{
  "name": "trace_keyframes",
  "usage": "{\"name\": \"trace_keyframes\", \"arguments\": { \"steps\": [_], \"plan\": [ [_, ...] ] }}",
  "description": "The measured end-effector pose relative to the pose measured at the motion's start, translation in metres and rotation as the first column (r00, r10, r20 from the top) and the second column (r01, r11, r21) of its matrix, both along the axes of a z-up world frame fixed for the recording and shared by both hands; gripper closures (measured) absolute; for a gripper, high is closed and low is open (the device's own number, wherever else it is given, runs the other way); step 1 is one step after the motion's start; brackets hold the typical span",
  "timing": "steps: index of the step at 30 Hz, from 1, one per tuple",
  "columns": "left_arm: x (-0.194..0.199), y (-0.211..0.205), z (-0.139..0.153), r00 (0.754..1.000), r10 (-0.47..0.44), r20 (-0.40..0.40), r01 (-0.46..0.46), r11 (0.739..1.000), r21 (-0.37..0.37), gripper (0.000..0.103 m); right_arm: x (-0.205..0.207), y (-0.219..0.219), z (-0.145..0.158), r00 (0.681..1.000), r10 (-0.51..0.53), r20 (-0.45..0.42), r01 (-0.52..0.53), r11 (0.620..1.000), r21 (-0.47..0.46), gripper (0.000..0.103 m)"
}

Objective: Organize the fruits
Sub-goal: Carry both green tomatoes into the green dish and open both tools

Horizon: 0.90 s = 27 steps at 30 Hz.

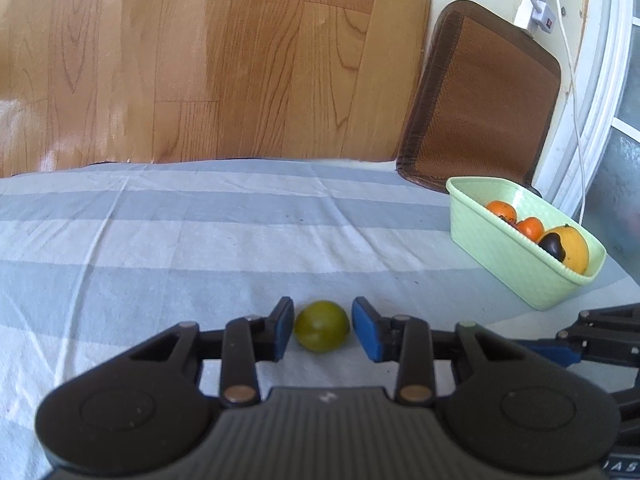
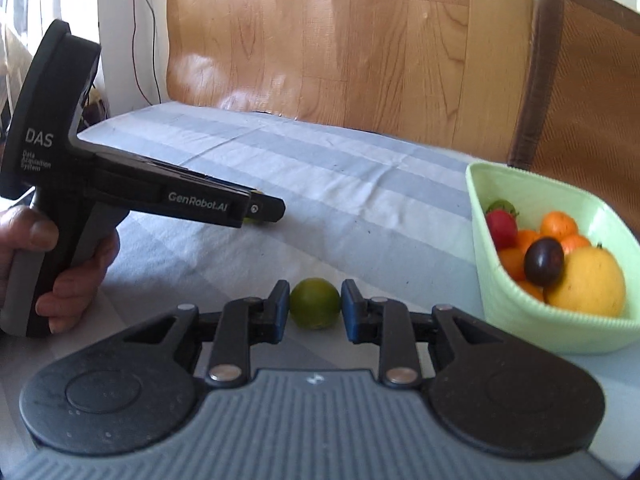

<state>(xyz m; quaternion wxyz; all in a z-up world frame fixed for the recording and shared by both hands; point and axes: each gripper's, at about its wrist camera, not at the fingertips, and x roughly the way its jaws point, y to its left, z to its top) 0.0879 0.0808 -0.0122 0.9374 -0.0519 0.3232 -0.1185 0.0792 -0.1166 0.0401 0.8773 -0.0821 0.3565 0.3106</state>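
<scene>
An olive-green round fruit (image 1: 322, 326) lies on the striped cloth between the blue pads of my left gripper (image 1: 323, 328). The jaws are open, with a thin gap on the right side. My right gripper (image 2: 315, 306) is shut on a small green lime (image 2: 315, 303), both pads against its sides, low over the cloth. A pale green basket (image 1: 500, 252) (image 2: 520, 320) to the right holds several oranges, a yellow lemon (image 2: 588, 280), a dark plum (image 2: 544, 261) and a strawberry (image 2: 502, 226). The right wrist view shows the left gripper (image 2: 274, 210) side-on in a person's hand (image 2: 80, 264).
The blue-and-white striped cloth (image 1: 200, 240) covers the table, whose far edge meets a wooden floor. A chair with a brown woven seat (image 1: 480, 92) stands behind the basket. A power strip with white cables (image 1: 536, 4) hangs at the far right. The right gripper (image 1: 560, 344) shows at the right edge.
</scene>
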Motion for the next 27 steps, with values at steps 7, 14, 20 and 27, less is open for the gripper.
{"name": "trace_keyframes", "arguments": {
  "steps": [7,14,20,27],
  "plan": [
    [-0.001,-0.004,-0.001,1.000,-0.017,0.005,0.017,1.000,0.024,0.061,-0.011,0.000,-0.009,0.998,-0.003,0.064,0.002,1.000,0.010,0.072],
    [0.000,-0.002,0.000,1.000,-0.023,0.000,0.023,1.000,0.005,0.059,-0.009,-0.005,-0.011,0.999,-0.012,0.048,0.010,0.999,0.044,0.071],
    [-0.003,-0.004,-0.001,1.000,0.008,0.001,-0.008,1.000,0.023,0.075,-0.009,-0.011,-0.010,0.999,-0.032,0.037,0.029,0.996,0.082,0.073],
    [0.007,-0.021,0.022,0.999,-0.047,-0.014,0.045,0.992,-0.117,0.075,-0.004,-0.054,0.019,0.967,-0.178,0.181,0.145,0.973,0.179,0.073]
  ]
}}
